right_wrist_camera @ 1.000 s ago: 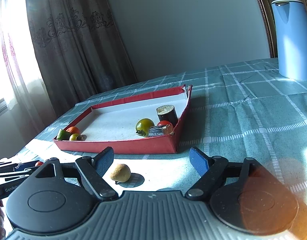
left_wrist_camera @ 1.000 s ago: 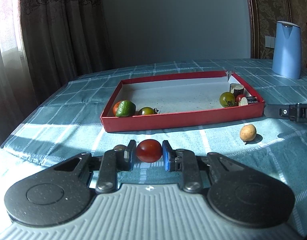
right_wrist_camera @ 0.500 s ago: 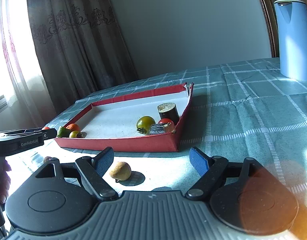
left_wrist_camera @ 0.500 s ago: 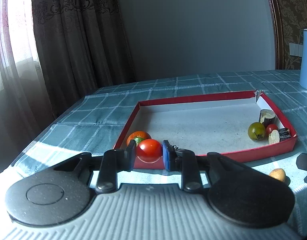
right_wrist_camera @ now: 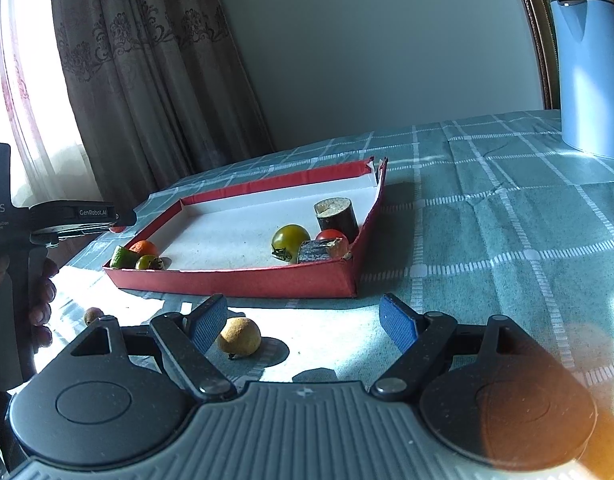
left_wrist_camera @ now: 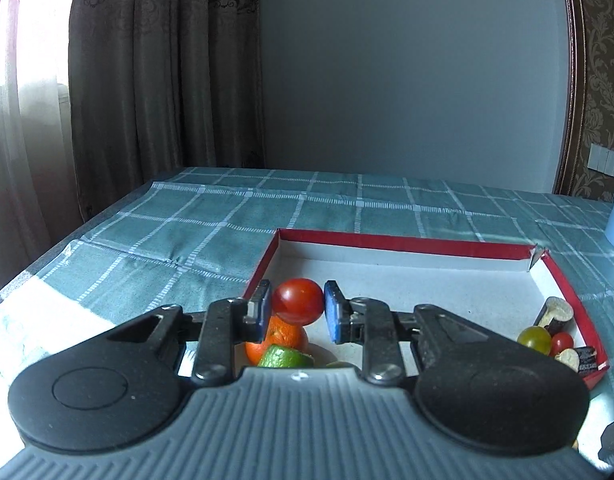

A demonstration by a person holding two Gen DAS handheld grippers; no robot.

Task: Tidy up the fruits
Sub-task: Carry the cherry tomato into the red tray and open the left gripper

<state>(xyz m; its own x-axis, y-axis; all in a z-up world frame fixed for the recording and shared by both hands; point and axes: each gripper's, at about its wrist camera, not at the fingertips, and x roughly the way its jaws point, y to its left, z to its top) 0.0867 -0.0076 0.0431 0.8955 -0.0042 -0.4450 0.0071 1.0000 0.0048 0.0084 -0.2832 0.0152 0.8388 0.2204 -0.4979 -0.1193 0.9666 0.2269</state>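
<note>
- L gripper (left_wrist_camera: 298, 312): blue pads closed on a red tomato (left_wrist_camera: 298, 301), held in the air over the near-left corner of the red tray (left_wrist_camera: 407, 243).
- Just under the tomato, inside that corner: an orange (left_wrist_camera: 281, 338) w/ a green lime wedge (left_wrist_camera: 285, 359) touching its near side.
- R gripper (right_wrist_camera: 303, 326): jaws spread wide, nothing between them, low over the counter (right_wrist_camera: 507, 240).
- Tan round fruit (right_wrist_camera: 240, 337) lies on the counter just inside the R gripper's left pad (touching or not, can't tell), near the tray's front wall.
- Smaller brown fruit (right_wrist_camera: 93, 314) further left on the counter, near the hand (right_wrist_camera: 43, 300) that holds the L tool.
- From the R wrist view, tray's left corner holds the orange, the lime and a small green tomato (right_wrist_camera: 149, 262), all bunched together.
- Tray's right corner: green-yellow tomato (right_wrist_camera: 290, 237), small red tomato (right_wrist_camera: 330, 235), two dark eggplant pieces, one upright (right_wrist_camera: 336, 214), one lying at the front wall (right_wrist_camera: 321, 250).
- Mid tray is bare white floor.
- Far right: blue kettle (right_wrist_camera: 591, 76) on the checked cloth, well apart from the tray.
- Behind: brown curtain (right_wrist_camera: 147, 80), grey wall.
</note>
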